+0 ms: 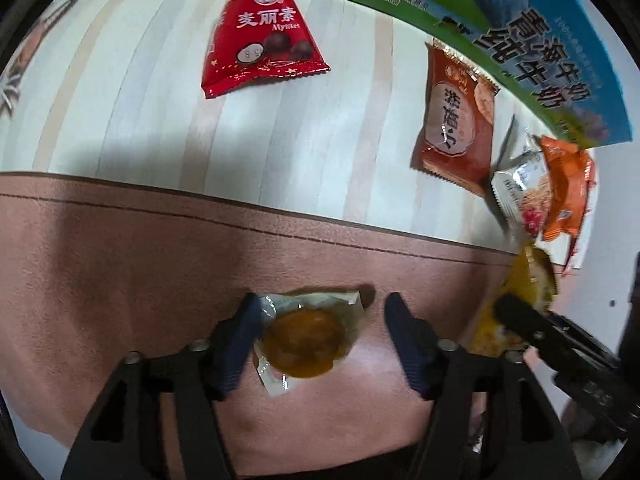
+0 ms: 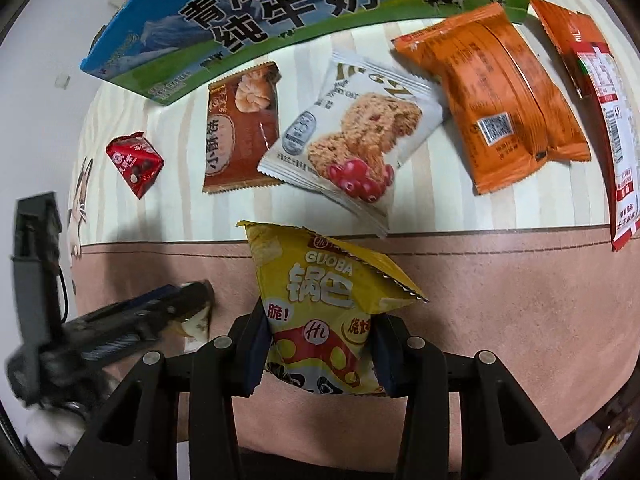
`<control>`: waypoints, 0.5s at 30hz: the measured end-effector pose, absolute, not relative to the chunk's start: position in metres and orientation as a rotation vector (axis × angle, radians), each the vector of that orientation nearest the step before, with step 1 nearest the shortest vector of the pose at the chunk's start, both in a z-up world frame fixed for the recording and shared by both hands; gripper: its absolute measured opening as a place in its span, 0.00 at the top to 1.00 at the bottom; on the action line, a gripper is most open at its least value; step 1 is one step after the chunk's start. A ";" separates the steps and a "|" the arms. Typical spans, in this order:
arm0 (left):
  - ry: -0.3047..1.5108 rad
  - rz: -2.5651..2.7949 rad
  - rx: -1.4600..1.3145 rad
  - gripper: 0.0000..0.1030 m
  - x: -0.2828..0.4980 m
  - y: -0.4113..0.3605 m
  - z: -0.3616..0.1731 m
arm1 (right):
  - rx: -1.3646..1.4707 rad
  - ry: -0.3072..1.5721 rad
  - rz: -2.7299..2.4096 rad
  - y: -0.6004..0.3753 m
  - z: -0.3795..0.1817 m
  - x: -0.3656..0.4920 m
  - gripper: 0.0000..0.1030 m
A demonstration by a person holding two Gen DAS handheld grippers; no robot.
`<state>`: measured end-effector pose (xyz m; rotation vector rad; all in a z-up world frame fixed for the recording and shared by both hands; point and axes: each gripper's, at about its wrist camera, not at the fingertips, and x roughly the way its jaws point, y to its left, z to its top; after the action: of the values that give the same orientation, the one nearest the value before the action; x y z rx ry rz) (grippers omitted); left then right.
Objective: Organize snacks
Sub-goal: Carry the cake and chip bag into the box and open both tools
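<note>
Left wrist view, left to right: red triangular chocolate pouch [image 1: 262,36] lying on the striped tablecloth [image 1: 120,112]; left gripper [image 1: 320,344] pointed steeply down over the pink mat [image 1: 120,260], jaws apart, left pad touching or just beside the clear-wrapped orange-brown pastry [image 1: 304,340], right pad clear of it. Pastry resting on the mat, not clamped. Brown snack packet [image 1: 456,128] farther right, near the blue-and-green milk carton [image 1: 540,40].

Right wrist view, left to right: left gripper seen from the side at the left edge, over the same wrapper; right gripper [image 2: 320,344] clamped on the lower part of the yellow Guoba crisp bag [image 2: 320,292], pads pressed into both sides, bag standing up between the jaws above the mat. Beyond it, on the cloth: brown packet, white oat-biscuit packet [image 2: 352,136], orange packet [image 2: 500,96], red-and-white packet [image 2: 612,140] at the right edge.
</note>
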<state>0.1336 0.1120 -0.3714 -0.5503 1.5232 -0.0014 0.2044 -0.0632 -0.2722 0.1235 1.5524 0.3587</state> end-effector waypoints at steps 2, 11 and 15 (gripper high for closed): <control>1.551 -0.001 -0.516 0.36 0.131 0.113 -0.378 | 0.151 1.570 0.355 -0.070 -0.275 0.203 0.55; 1.559 0.027 -0.222 0.36 0.113 0.088 -0.392 | 0.138 1.587 0.348 -0.069 -0.284 0.202 0.55; 1.528 0.078 -0.174 0.57 0.102 0.081 -0.392 | 0.133 1.585 0.344 -0.067 -0.286 0.199 0.55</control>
<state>0.1022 0.0810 -0.3916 -0.1741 1.5280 0.0785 0.1990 -0.0672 -0.2859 0.1335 1.5849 0.3442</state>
